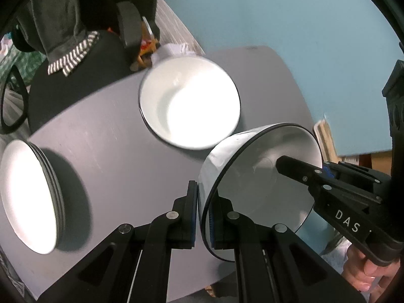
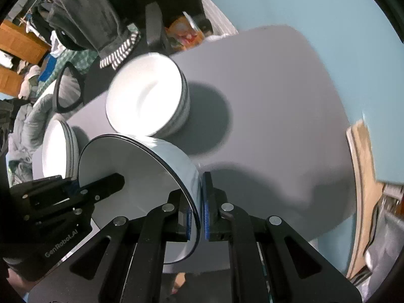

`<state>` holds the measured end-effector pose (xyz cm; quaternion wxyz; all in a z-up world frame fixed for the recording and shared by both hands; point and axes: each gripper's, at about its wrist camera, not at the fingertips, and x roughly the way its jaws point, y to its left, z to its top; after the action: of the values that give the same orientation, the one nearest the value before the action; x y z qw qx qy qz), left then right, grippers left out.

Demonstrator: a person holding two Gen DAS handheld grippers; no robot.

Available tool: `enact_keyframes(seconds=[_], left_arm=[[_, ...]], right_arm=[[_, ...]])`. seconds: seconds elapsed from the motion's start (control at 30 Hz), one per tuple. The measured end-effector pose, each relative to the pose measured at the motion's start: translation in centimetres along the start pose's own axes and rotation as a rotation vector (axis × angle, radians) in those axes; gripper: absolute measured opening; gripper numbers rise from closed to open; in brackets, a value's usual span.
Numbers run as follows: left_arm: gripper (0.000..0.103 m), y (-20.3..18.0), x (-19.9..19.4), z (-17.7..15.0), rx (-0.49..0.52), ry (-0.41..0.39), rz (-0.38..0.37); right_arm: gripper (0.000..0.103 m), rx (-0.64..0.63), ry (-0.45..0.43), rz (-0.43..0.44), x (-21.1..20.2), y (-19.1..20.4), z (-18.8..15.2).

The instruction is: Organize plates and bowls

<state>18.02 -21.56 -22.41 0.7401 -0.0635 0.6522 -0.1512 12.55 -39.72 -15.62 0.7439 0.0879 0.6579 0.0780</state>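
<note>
**Operator:** While I hold this bowl [image 1: 255,176] off the grey table [image 1: 113,136], I want the lift kept even. Going left to right in the left wrist view: a stack of white plates [image 1: 27,197] at the table's left edge, a stack of white bowls [image 1: 189,103] in the middle, then the held bowl, tilted with its opening toward the right.

**Spotter:** And the claws?

**Operator:** My left gripper [image 1: 203,217] is clamped on the bowl's near rim, one pad outside the wall, one inside. My right gripper [image 2: 197,217] is clamped on the opposite rim the same way; I see its finger reaching inside the bowl from the right.

**Spotter:** What does doing it well call for?

**Operator:** I judge both hands should travel together, since a thin rim pinched at two points could twist or slip if one hand leads. I'd level the bowl, bring it over the middle stack of bowls, centre it, and lower until it nests before I loosen either grip.

**Spotter:** Risk?

**Operator:** Clipping the stack's top rim on approach.
</note>
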Motion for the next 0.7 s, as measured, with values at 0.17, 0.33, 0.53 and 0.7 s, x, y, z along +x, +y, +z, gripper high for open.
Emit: enact_keyframes(seconds=[0.17,0.33,0.53,0.7], left_arm=[[0.007,1.2,-1.0,2.0,-0.022,-0.036,0.009],[0.007,2.1,-1.3,3.9,-0.03,-0.057,0.037],[0.007,3.1,-0.5,5.8,-0.038,-0.058,0.067],[0.007,3.8,0.5,7.0,-0.054,-0.045,0.085]], right_arm=[[0.007,-0.026,-0.02,0.004,-0.3,1.5,2.0],[0.007,-0.047,-0.031,0.01,0.2,3.0,4.7],[0.007,-0.086,-0.031,-0.001,0.7,4.1,7.4],[0.007,-0.092,-0.002,0.008,2.0,4.2,9.2]])
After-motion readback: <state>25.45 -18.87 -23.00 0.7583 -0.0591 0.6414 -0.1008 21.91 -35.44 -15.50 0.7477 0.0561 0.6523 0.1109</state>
